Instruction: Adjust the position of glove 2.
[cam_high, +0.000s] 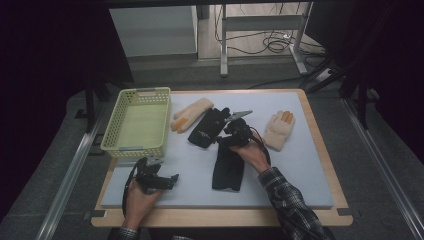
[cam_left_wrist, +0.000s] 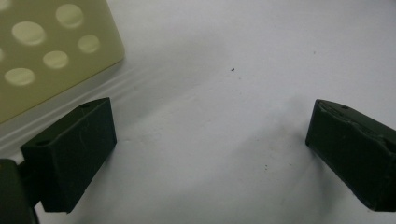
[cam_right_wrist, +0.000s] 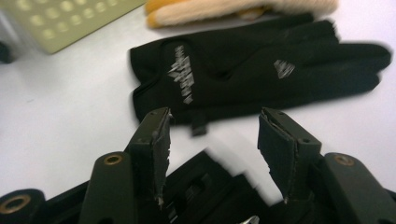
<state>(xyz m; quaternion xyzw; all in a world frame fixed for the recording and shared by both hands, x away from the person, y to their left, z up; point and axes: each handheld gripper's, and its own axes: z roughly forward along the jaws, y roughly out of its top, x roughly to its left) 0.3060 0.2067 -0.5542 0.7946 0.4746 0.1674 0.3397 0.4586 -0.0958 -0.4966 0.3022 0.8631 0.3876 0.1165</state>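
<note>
Two black gloves lie mid-table: one with a white logo (cam_high: 205, 127) (cam_right_wrist: 252, 70), the other (cam_high: 227, 167) nearer the person, its edge under the jaws in the right gripper view (cam_right_wrist: 210, 186). A cream glove with orange fingertips (cam_high: 192, 112) (cam_right_wrist: 233, 9) lies beyond the logo glove, and its mate (cam_high: 279, 129) lies to the right. My right gripper (cam_high: 223, 135) (cam_right_wrist: 212, 116) hovers open just short of the logo glove's cuff edge, with nothing between its pads. At the front left my left gripper (cam_high: 167, 179) (cam_left_wrist: 210, 121) stands open over bare mat.
A pale yellow-green perforated basket (cam_high: 131, 148) (cam_left_wrist: 46, 56) (cam_right_wrist: 60, 18) stands at the left, just beyond the left gripper. The grey mat (cam_high: 300, 170) covers a wooden-edged table. Desk legs and cables sit on the floor behind.
</note>
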